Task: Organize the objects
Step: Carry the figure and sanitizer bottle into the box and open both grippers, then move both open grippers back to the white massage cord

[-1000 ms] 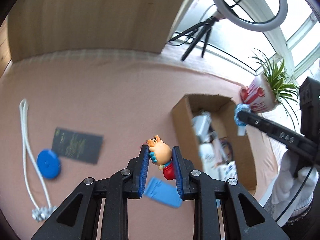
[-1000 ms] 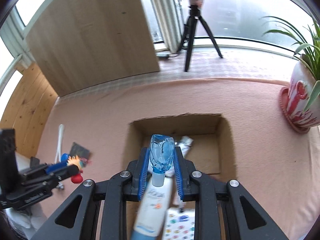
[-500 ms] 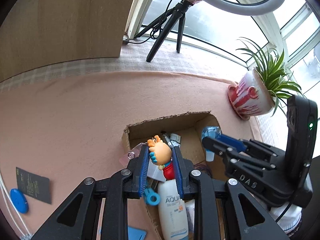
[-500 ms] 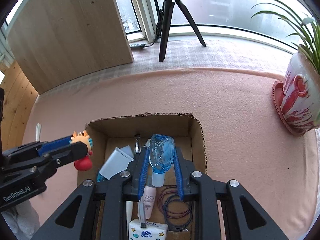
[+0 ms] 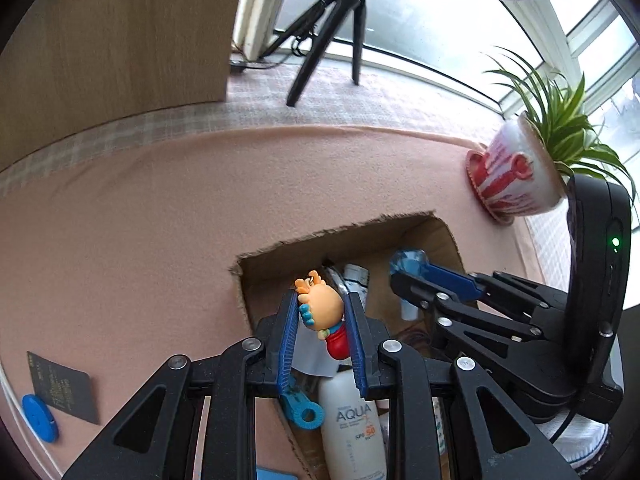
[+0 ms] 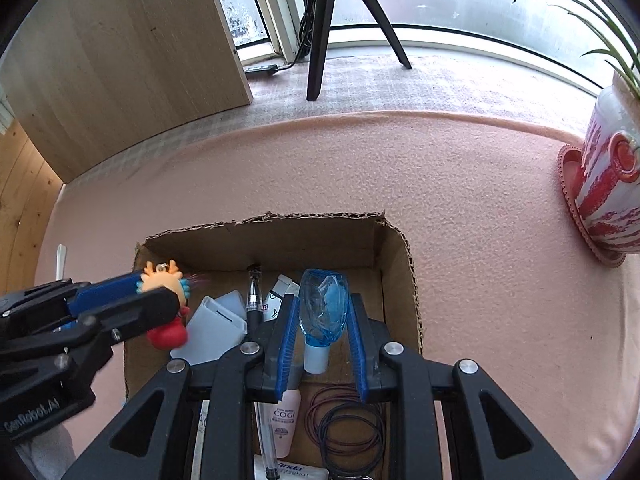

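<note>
Two tongs of mine hang over the open brown cardboard box (image 6: pixel 396 256) on the pink-covered bench (image 6: pixel 480 240). My left tongs (image 5: pixel 322 322) are clamped on a small orange-headed toy figure with a red base (image 5: pixel 325 312), held above the box's left part. My right tongs (image 6: pixel 322 334) grip a clear blue plastic spray head with a white neck (image 6: pixel 322 312), held just right of the left tongs and above the box's middle. Below my left tongs lie a white AQUA sunscreen bottle (image 5: pixel 352 428) and a blue plastic ring-ended piece (image 5: pixel 302 410). Below my right tongs lie a pale pink COGI tube (image 6: pixel 285 420) and dark coiled hair ties (image 6: pixel 348 432). Far left of my left tongs, a round blue disc (image 5: pixel 39 423) and a black card (image 5: pixel 62 386) lie on the bench.
</note>
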`<state>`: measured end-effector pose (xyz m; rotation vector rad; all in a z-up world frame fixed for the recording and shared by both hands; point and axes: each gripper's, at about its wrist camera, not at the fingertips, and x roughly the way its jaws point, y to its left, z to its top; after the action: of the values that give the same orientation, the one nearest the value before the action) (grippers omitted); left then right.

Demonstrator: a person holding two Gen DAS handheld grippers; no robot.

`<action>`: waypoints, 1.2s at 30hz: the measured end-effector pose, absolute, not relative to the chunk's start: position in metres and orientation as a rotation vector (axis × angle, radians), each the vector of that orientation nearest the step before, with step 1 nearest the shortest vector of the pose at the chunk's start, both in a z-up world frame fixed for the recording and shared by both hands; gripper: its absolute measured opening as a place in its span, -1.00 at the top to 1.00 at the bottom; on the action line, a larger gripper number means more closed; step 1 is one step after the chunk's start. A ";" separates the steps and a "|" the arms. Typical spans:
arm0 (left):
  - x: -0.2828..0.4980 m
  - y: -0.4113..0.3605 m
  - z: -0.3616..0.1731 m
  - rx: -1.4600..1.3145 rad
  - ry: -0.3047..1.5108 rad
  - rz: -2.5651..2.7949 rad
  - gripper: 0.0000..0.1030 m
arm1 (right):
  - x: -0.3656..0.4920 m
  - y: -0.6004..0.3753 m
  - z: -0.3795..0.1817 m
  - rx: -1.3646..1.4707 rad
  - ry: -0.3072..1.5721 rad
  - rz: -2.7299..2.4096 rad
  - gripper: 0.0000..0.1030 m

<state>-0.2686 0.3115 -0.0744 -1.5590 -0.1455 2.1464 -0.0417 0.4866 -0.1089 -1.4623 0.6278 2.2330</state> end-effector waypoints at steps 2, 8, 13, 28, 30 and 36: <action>-0.267 0.315 -0.075 -1.550 -0.120 2.151 0.51 | -0.042 0.486 -0.111 -1.468 0.628 2.231 0.56; -0.270 0.312 -0.079 -1.586 -0.124 2.175 0.47 | -0.043 0.484 -0.110 -1.465 0.630 2.237 0.44; -0.270 0.306 -0.077 -1.590 -0.122 2.184 0.25 | -0.042 0.482 -0.108 -1.463 0.641 2.236 0.33; -0.238 0.237 -0.042 -1.520 -0.174 2.287 0.25 | -0.026 0.455 -0.077 -1.375 0.688 2.326 0.33; -0.232 0.220 -0.040 -1.524 -0.191 2.305 0.25 | -0.024 0.447 -0.074 -1.365 0.694 2.347 0.33; -0.215 0.164 -0.047 -1.566 -0.228 2.347 0.24 | -0.022 0.410 -0.065 -1.369 0.682 2.415 0.33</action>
<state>-0.2147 0.1638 -0.0472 -1.5661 -0.2285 2.3471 -0.0216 0.4099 -0.0649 -1.3688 0.6818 2.4155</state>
